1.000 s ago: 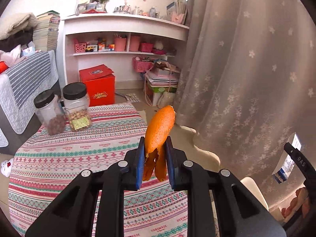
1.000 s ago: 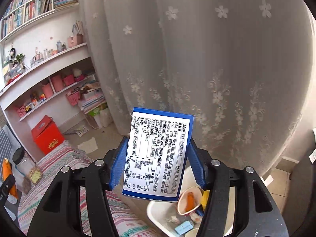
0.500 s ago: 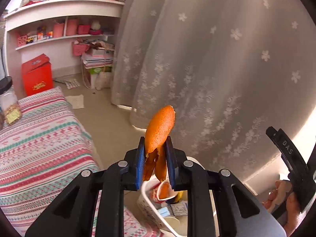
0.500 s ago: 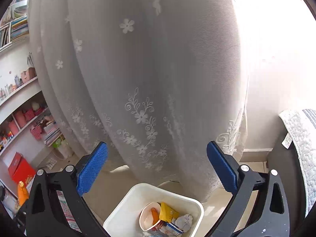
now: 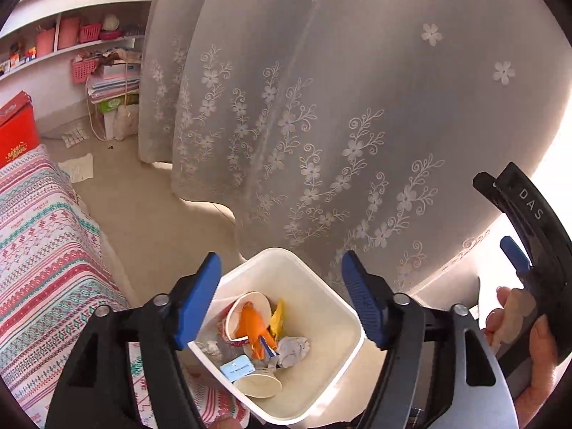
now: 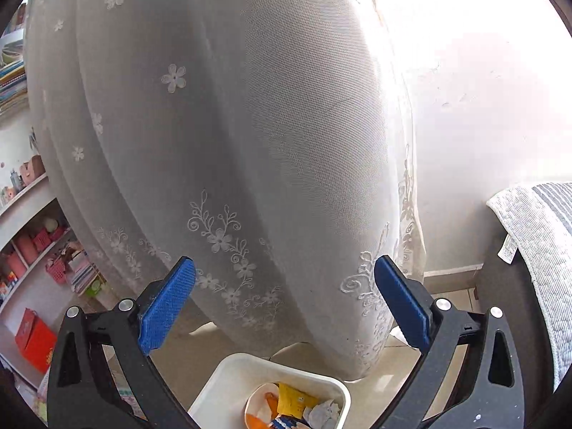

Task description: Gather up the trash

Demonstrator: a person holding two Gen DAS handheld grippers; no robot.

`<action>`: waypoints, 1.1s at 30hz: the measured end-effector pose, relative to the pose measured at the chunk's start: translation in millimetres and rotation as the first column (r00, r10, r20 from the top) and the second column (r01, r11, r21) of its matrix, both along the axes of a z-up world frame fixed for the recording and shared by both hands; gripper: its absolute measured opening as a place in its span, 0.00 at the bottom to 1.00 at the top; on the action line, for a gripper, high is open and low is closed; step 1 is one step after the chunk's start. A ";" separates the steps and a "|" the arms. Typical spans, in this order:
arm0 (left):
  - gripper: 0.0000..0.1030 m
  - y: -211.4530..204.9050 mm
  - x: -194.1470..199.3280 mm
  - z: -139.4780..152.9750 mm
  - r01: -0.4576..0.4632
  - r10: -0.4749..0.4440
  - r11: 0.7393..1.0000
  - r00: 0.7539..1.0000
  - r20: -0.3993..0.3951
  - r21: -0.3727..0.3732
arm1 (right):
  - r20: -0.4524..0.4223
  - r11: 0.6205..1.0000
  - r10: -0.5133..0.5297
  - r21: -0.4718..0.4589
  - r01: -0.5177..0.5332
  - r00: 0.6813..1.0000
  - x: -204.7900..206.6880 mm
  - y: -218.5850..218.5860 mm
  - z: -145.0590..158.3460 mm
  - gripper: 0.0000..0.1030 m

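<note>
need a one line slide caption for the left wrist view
Left gripper, jaws just opened and empty, above a white bin holding orange peel, a paper cup and crumpled paper.

White square trash bin (image 5: 314, 325) upright on the floor, holding orange peel (image 5: 255, 325) in a tilted paper cup (image 5: 243, 316), yellow wrapper (image 5: 278, 318), crumpled paper (image 5: 294, 346), blue packet (image 5: 237, 368).

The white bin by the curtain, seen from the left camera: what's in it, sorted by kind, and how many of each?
Paper cups: 2
Orange peel: 1 clump, as the pieces overlap
Yellow wrapper: 1
Crumpled white paper: 2
Blue packets: 2, one partly buried
Total: 8
</note>
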State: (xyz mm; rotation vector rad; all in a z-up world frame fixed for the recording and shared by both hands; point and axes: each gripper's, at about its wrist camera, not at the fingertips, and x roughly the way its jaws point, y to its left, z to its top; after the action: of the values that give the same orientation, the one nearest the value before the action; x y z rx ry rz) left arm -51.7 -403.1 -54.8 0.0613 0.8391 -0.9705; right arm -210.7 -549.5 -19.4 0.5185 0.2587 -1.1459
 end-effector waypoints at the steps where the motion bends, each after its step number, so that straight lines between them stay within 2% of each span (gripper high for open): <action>1: 0.78 6.9 1.9 3.9 -0.035 0.035 0.999 0.999 0.030 0.014 | -0.010 1.000 0.019 0.000 -0.019 1.000 7.4 4.5 0.4 0.93; 3: 0.87 26.5 8.5 15.2 -0.151 0.146 0.988 0.982 0.121 0.035 | -0.027 0.998 0.066 -0.003 -0.066 0.997 23.4 18.4 1.4 0.93; 4: 0.91 39.7 11.9 23.0 -0.226 0.216 0.973 0.959 0.186 0.038 | -0.035 0.996 0.094 -0.004 -0.094 0.995 32.7 26.9 1.8 0.93; 6: 0.93 66.2 17.9 39.0 -0.361 0.333 0.932 0.888 0.317 0.032 | -0.050 0.986 0.168 -0.003 -0.168 0.985 53.6 47.7 3.1 0.93; 8: 0.93 94.0 23.9 53.3 -0.487 0.435 0.873 0.799 0.417 0.022 | -0.058 0.969 0.247 -0.013 -0.248 0.967 74.3 73.3 5.0 0.93; 10: 0.93 127.2 32.0 65.0 -0.573 0.523 0.819 0.734 0.433 -0.019 | -0.062 0.938 0.342 -0.036 -0.344 0.938 94.7 103.5 8.0 0.93; 12: 0.93 163.1 39.1 73.2 -0.635 0.601 0.770 0.694 0.395 -0.056 | -0.058 0.903 0.423 -0.051 -0.426 0.904 112.5 133.5 11.7 0.93; 14: 0.93 195.7 47.0 77.3 -0.690 0.656 0.722 0.656 0.372 -0.056 | -0.057 0.870 0.486 -0.068 -0.489 0.872 125.6 161.9 13.7 0.93; 17: 0.93 238.5 54.0 78.0 -0.751 0.701 0.660 0.596 0.392 -0.039 | -0.070 0.814 0.571 -0.081 -0.575 0.818 145.0 199.9 15.6 0.93; 23: 0.93 302.5 63.3 67.9 -0.821 0.760 0.571 0.534 0.370 0.012 | -0.115 0.733 0.667 -0.076 -0.675 0.737 176.4 260.3 11.4 0.93; 27: 0.93 330.2 67.2 61.2 -0.839 0.778 0.543 0.516 0.359 0.031 | -0.145 0.699 0.694 -0.098 -0.708 0.705 188.5 291.7 9.4 0.93; 33: 0.93 349.2 72.4 59.4 -0.857 0.799 0.514 0.494 0.343 0.034 | -0.161 0.687 0.700 -0.115 -0.718 0.695 193.5 306.6 8.3 0.93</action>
State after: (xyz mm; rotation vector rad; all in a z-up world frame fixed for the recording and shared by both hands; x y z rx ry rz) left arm 20.7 -53.9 4.6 -0.0384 0.5687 0.0837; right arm -17.2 -242.9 -11.1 0.1612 0.4077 -0.4124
